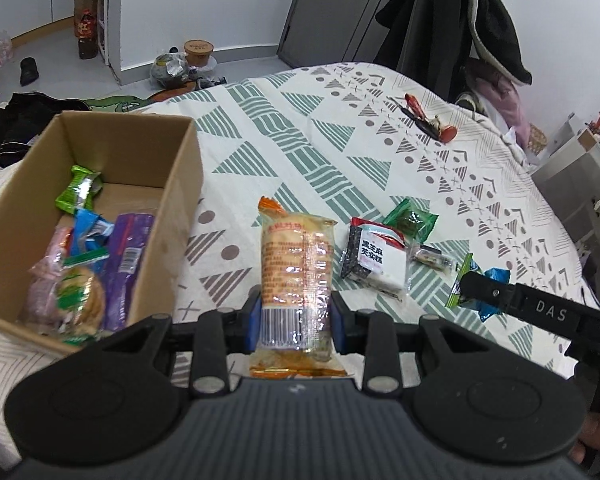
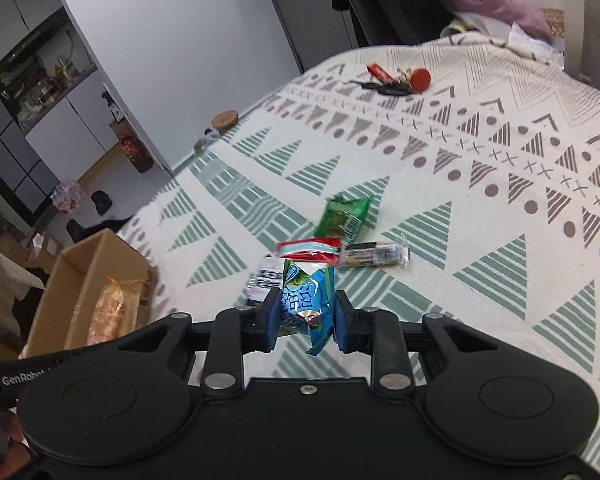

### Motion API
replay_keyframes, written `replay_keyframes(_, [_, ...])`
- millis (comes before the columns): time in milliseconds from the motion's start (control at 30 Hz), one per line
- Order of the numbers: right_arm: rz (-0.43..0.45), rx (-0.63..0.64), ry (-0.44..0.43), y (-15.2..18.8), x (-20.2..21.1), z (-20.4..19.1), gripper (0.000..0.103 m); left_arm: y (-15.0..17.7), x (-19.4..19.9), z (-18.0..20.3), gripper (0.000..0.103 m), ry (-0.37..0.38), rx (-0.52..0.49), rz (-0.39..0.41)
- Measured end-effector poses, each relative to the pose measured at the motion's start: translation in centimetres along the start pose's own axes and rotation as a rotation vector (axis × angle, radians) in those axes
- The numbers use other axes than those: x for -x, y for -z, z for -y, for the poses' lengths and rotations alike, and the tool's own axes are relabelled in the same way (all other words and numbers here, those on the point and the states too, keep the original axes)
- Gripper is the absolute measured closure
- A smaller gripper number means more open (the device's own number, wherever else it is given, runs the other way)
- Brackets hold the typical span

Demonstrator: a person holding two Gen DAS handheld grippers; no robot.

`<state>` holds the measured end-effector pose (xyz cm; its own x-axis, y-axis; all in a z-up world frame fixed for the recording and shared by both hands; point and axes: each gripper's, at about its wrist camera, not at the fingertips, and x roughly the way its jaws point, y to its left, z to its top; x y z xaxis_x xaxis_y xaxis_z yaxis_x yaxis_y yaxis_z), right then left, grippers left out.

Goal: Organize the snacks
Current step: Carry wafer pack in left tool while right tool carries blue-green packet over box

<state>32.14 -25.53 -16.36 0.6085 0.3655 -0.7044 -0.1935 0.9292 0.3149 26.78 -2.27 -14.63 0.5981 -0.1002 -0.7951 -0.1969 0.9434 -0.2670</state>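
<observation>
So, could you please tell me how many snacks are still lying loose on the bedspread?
3: a green packet, a black-and-white pack and a small clear-wrapped bar, clustered right of the box. Others may be hidden.

A bed (image 1: 300, 128) fills most of both views, covered by a cream spread printed with green and grey-brown triangles, dots and crosses. Beyond it stand pale grey-white walls (image 1: 204, 4) and a grey door or panel (image 1: 332, 12). Dark clothing hangs over a tall dark frame (image 1: 484, 20), perhaps a chair back, at the bed's far corner, with pink fabric (image 1: 500, 96) below it. The floor (image 1: 60, 56) is light grey; on it lie black slippers (image 1: 29, 71), a dark heap of clothes (image 1: 24, 120) and a bag of rubbish (image 1: 170, 70). In the right wrist view, white cabinets with a dark glass-fronted shelf (image 2: 40, 72) line the left wall. The light is even and soft.
</observation>
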Motion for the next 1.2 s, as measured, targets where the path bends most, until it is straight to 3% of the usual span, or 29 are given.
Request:
replay_keyframes(600, [0.052, 0.03, -0.055, 1.9, 4.4, -8.8, 0.077, -0.1, 6.4, -4.8, 0.07, 0.031, 0.044, 0.07])
replay_keyframes(1200, [0.05, 0.089, -0.115, 2.0, 2.9, -17.5, 0.076, -1.3, 8.7, -12.5, 0.07, 0.02, 0.133, 0.109])
